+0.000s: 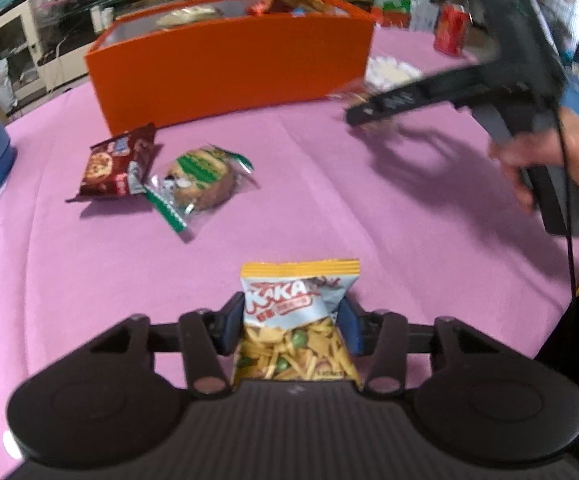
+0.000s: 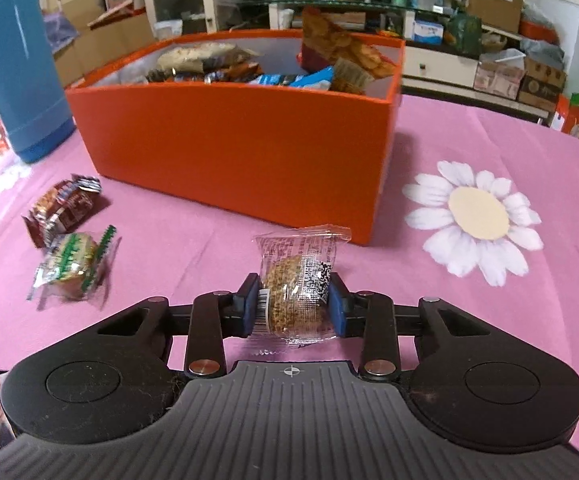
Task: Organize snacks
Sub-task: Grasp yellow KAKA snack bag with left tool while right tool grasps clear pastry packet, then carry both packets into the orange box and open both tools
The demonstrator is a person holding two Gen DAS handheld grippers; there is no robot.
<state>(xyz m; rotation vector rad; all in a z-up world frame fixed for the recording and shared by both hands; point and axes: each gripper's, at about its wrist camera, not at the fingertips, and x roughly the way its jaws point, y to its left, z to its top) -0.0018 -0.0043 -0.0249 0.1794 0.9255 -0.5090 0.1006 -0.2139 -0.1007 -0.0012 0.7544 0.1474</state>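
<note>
My left gripper point(image 1: 291, 322) is shut on a yellow and white snack bag point(image 1: 299, 316) with green peas and sticks showing through it. My right gripper point(image 2: 293, 308) is shut on a clear packet holding a round brown cake point(image 2: 297, 292). An orange box point(image 2: 233, 140) stands ahead on the pink tablecloth, with several snack packs inside it. The same orange box point(image 1: 229, 68) sits far ahead in the left wrist view. On the cloth lie a brown cookie pack point(image 1: 117, 164) and a green-striped clear packet point(image 1: 201, 180). The right gripper point(image 1: 365, 114) appears blurred at the right, held by a hand point(image 1: 545, 160).
A blue thermos point(image 2: 17, 64) stands left of the box. A red can point(image 1: 451, 28) sits at the far right of the table. A white flower point(image 2: 475, 216) is printed on the cloth. Shelves and cartons crowd the room behind the table.
</note>
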